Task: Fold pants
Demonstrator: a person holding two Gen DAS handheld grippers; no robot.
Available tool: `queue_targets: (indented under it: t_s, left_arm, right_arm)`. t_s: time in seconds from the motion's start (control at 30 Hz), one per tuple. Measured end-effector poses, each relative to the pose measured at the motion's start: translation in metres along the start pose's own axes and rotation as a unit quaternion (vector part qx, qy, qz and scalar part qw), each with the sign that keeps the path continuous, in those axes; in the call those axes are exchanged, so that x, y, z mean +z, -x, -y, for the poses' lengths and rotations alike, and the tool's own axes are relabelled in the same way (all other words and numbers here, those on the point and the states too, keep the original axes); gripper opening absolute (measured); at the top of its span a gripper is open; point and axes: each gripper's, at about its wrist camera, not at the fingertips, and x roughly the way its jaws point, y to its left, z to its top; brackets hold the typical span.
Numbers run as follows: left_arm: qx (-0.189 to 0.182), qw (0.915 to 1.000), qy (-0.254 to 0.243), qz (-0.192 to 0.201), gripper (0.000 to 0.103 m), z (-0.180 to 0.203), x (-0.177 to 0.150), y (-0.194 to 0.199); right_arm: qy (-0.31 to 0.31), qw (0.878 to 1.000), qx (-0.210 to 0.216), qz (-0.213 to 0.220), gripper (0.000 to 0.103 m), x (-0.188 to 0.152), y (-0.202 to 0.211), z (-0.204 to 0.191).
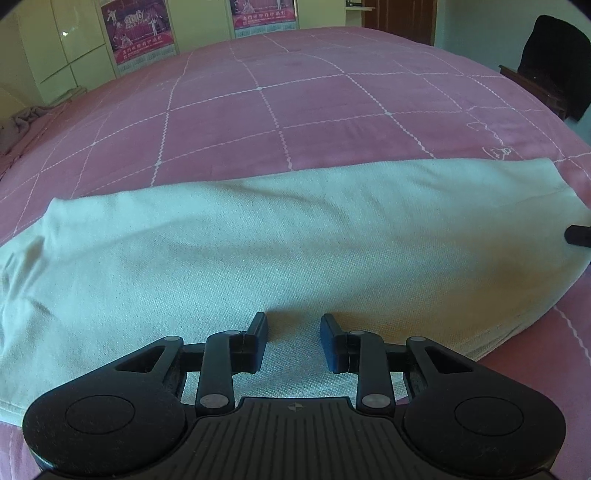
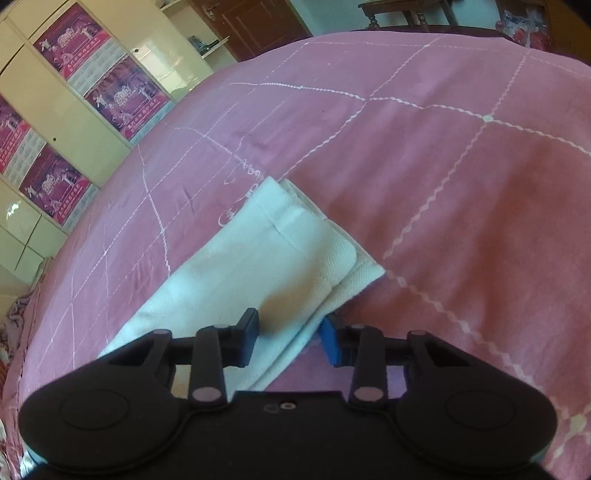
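While the white pants (image 1: 280, 236) lie stretched sideways across the pink checked bedspread (image 1: 314, 99), they serve as the landmark for everything else. Just at the pants' near edge, the left gripper (image 1: 293, 341) sits low over the cloth with its two fingers parted and nothing between them but the white weave beneath. Past the pants' far edge, the bedspread runs on to pale cabinets (image 1: 55, 48) hung with magenta posters (image 1: 138, 27), and a dark chair (image 1: 554, 66) stands well beyond the pants' right end. From the right wrist view, the pants (image 2: 251, 266) show a layered hem end, one leg lying on the other. The right gripper (image 2: 288, 339) is at that end's near edge, its jaws spread apart; the pants' edge runs into the gap between them, yet they are not closed on it. A black tip of the right gripper (image 1: 578, 235) touches the pants' right end in the left wrist view.
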Motion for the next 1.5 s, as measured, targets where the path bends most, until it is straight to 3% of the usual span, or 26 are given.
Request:
queue_targets:
  t_s: [0.03, 0.07, 0.1, 0.17, 0.27, 0.33, 0.4, 0.5, 0.6, 0.67, 0.73, 0.93, 1.0, 1.07, 1.13, 1.2, 1.3, 1.4, 1.47, 1.5]
  left_arm:
    - [0.002, 1.0000, -0.001, -0.002, 0.031, 0.001, 0.000, 0.001]
    - [0.002, 1.0000, 0.000, -0.005, 0.031, 0.002, -0.001, 0.003]
    - [0.002, 1.0000, -0.002, -0.006, 0.030, 0.004, -0.003, 0.003]
    - [0.019, 0.9993, -0.031, 0.002, 0.030, 0.014, -0.007, 0.001]
    - [0.030, 0.9981, -0.053, 0.001, 0.030, 0.020, -0.005, -0.002]
    - [0.003, 0.9997, -0.018, -0.018, 0.031, 0.006, 0.005, -0.001]
    - [-0.029, 0.9988, 0.024, -0.033, 0.031, -0.015, 0.012, 0.002]
    - [-0.040, 0.9961, 0.074, -0.024, 0.031, -0.054, 0.018, 0.014]
    - [-0.048, 0.9883, 0.141, -0.032, 0.032, -0.110, 0.019, 0.017]
    - [-0.037, 0.9840, 0.171, -0.035, 0.041, -0.147, 0.014, 0.016]
    - [-0.018, 0.9808, 0.193, -0.024, 0.056, -0.178, 0.006, 0.021]
    - [-0.001, 0.9634, 0.268, -0.011, 0.061, -0.255, -0.029, 0.036]
    - [-0.013, 0.9586, 0.284, -0.014, 0.062, -0.267, -0.037, 0.036]
    - [-0.036, 0.9532, 0.299, -0.021, 0.069, -0.272, -0.043, 0.034]
    - [-0.065, 0.9466, 0.315, -0.026, 0.082, -0.272, -0.047, 0.030]
    - [-0.103, 0.9381, 0.329, -0.030, 0.085, -0.265, -0.050, 0.024]
    - [-0.145, 0.9294, 0.338, -0.034, 0.085, -0.251, -0.044, 0.016]
    - [-0.164, 0.9223, 0.346, -0.051, 0.085, -0.232, -0.041, 0.007]
    - [-0.170, 0.9192, 0.350, -0.060, 0.084, -0.221, -0.043, 0.003]
    - [-0.177, 0.9160, 0.354, -0.063, 0.073, -0.215, -0.045, 0.001]
  right_arm:
    - [-0.009, 1.000, 0.002, 0.001, 0.012, 0.001, -0.003, 0.002]
    - [-0.022, 1.000, 0.011, -0.002, 0.009, 0.001, -0.003, 0.003]
    - [-0.026, 0.999, 0.021, 0.008, 0.008, 0.000, 0.002, 0.001]
    - [0.026, 0.999, 0.011, 0.032, 0.008, -0.004, 0.013, -0.010]
    - [0.020, 1.000, -0.008, 0.004, 0.008, -0.004, -0.002, 0.000]
    - [0.026, 0.999, -0.018, 0.003, 0.008, -0.001, -0.001, -0.006]
    - [0.042, 0.999, -0.006, 0.031, 0.008, 0.002, 0.014, -0.022]
    - [0.096, 0.994, -0.014, 0.044, 0.008, 0.005, 0.022, -0.049]
    - [0.135, 0.989, 0.013, 0.061, 0.009, -0.003, 0.032, -0.083]
    - [0.180, 0.981, 0.041, 0.066, 0.009, -0.017, 0.036, -0.120]
    - [0.235, 0.967, 0.073, 0.066, 0.009, -0.038, 0.036, -0.163]
    - [0.340, 0.926, 0.166, 0.007, 0.009, -0.126, 0.031, -0.265]
    - [0.366, 0.914, 0.170, -0.037, 0.013, -0.163, 0.015, -0.285]
    - [0.402, 0.901, 0.135, -0.088, 0.025, -0.198, -0.009, -0.293]
    - [0.419, 0.893, 0.102, -0.127, 0.033, -0.220, -0.020, -0.292]
    - [0.410, 0.895, 0.126, -0.123, 0.046, -0.216, -0.006, -0.286]
    - [0.376, 0.906, 0.169, -0.098, 0.049, -0.195, 0.025, -0.275]
    - [0.363, 0.916, 0.165, -0.044, 0.063, -0.172, 0.054, -0.260]
    - [0.350, 0.922, 0.163, -0.030, 0.064, -0.159, 0.064, -0.245]
    - [0.343, 0.926, 0.158, -0.025, 0.064, -0.153, 0.067, -0.238]
